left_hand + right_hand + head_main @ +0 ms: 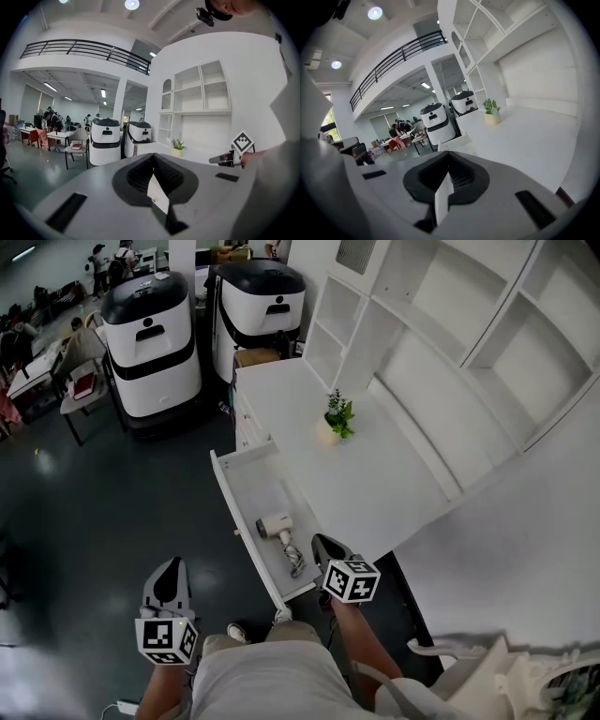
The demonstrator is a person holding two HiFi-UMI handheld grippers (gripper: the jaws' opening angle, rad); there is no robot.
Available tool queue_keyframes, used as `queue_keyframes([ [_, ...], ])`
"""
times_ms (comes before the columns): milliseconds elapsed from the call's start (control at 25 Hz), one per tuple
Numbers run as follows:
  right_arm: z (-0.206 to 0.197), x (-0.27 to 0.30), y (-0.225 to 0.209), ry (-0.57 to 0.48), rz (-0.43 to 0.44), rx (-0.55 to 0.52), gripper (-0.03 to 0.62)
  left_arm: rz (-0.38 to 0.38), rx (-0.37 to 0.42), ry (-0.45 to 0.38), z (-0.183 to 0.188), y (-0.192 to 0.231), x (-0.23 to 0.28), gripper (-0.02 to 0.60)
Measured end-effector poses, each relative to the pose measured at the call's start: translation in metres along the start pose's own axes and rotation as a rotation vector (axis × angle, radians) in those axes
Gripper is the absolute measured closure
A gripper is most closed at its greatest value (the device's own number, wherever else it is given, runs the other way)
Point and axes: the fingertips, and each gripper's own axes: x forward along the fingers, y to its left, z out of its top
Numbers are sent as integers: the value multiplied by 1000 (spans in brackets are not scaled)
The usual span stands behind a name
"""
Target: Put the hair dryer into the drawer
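The cream hair dryer [275, 526] lies inside the open white drawer [246, 486], its coiled cord [294, 559] trailing toward the drawer's near end. My right gripper [323, 542] hovers just above that near end, beside the cord, shut with nothing in it; in the right gripper view [448, 154] its jaws meet over the counter. My left gripper [170, 565] hangs over the dark floor, left of the drawer and apart from it, shut and holding nothing. In the left gripper view [153, 157] its jaws are pressed together, and the right gripper [225, 159] shows off to the right.
The drawer juts from a white counter [375, 484] that carries a small potted plant [337, 418]. White shelving [441, 324] rises behind it. Two white-and-black machines [152, 343] [258, 310] stand beyond the counter's far end. A chair [82, 381] and people are at far left.
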Motion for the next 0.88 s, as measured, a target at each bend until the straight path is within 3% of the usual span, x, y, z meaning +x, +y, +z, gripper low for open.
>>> queue_keyframes([
  [480, 147, -79, 13, -322, 31, -112, 583, 20, -4, -143, 83, 7, 18, 565],
  [880, 195, -122, 42, -494, 53, -274, 583, 50, -37, -220, 129, 21, 16, 565],
])
